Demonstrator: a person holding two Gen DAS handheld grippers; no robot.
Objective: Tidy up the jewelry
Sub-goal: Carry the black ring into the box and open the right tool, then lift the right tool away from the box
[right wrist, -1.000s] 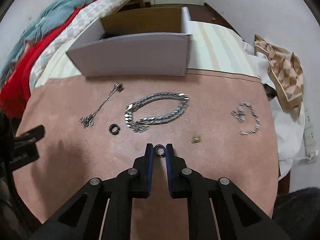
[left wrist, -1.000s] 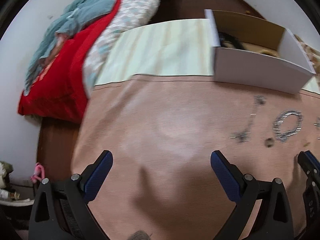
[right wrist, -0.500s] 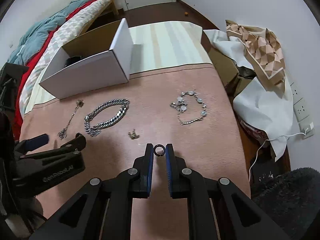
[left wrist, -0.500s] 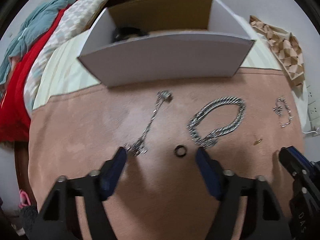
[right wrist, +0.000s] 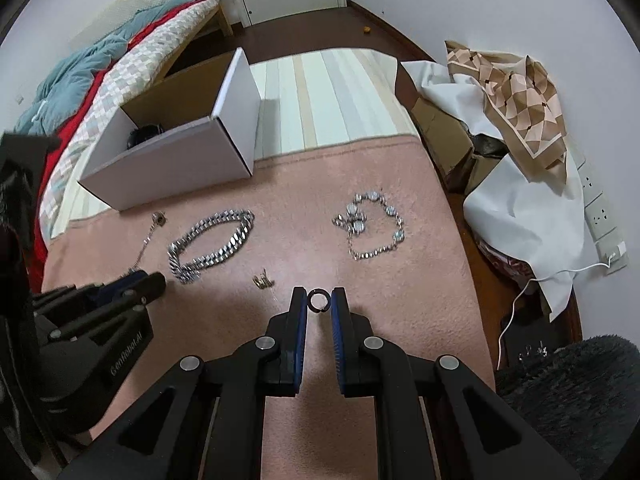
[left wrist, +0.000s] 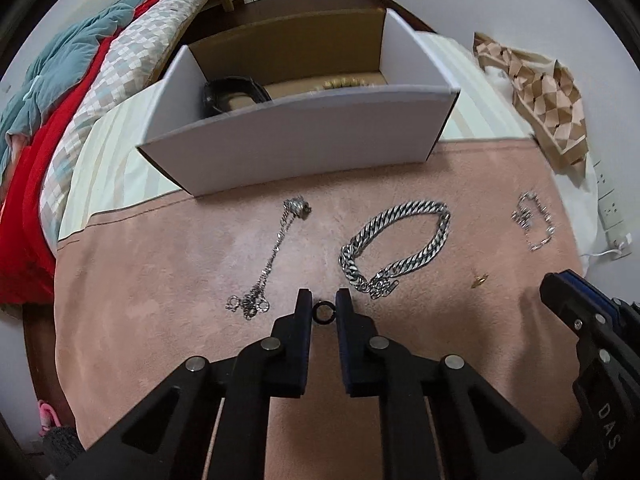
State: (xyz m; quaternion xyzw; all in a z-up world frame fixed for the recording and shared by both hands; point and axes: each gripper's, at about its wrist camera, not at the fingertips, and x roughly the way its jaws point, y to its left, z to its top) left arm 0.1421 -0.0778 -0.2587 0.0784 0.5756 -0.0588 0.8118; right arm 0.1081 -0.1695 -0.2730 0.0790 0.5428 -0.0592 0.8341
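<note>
Between the left gripper's [left wrist: 323, 312] closing jaws sits a small black metal ring [left wrist: 323, 313] on the pink blanket [left wrist: 160, 280]; the right gripper [right wrist: 319, 301] pinches another black ring [right wrist: 319, 300]. Either ring could twist out if squeezed off-centre before reaching the white cardboard box [left wrist: 300, 140].

box [left wrist: 296, 140] behind chain bracelet [left wrist: 396, 248], necklace [left wrist: 276, 256] left
</note>
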